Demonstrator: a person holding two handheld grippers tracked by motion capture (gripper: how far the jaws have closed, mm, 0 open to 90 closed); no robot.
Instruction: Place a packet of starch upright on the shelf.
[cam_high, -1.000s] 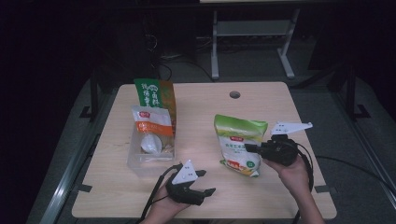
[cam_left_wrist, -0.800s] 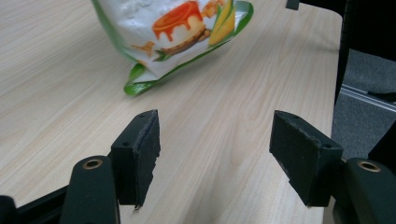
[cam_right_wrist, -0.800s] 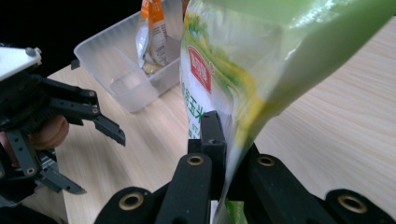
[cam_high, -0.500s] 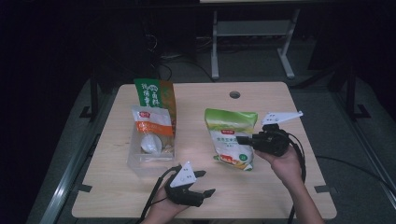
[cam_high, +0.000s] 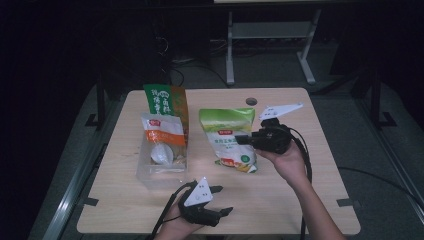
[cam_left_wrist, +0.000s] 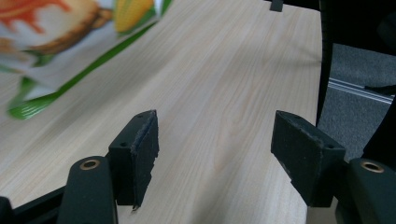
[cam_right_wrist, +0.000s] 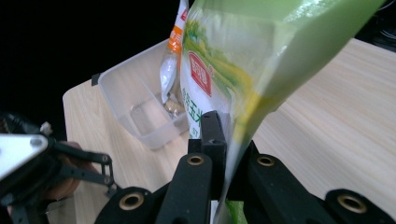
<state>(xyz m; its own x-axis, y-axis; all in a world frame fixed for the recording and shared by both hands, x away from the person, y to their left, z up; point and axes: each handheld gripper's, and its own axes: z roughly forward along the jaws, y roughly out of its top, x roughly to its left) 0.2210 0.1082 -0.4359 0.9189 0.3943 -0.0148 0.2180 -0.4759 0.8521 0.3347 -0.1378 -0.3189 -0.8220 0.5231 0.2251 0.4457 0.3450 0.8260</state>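
The green bag (cam_right_wrist: 261, 60) runs off the top edge in the right gripper view, and the right gripper's (cam_right_wrist: 227, 154) jaws hide the strip of its edge clamped between them. In the left gripper view the green bag (cam_left_wrist: 56, 42) is blurred and cut by the top and left edges. From above, the print on all 3 bags is too small to read. The orange-and-white bag (cam_high: 162, 137) covers the lower part of the dark green bag (cam_high: 167, 100) behind it. The clear container's (cam_high: 150, 177) contents cannot be made out.
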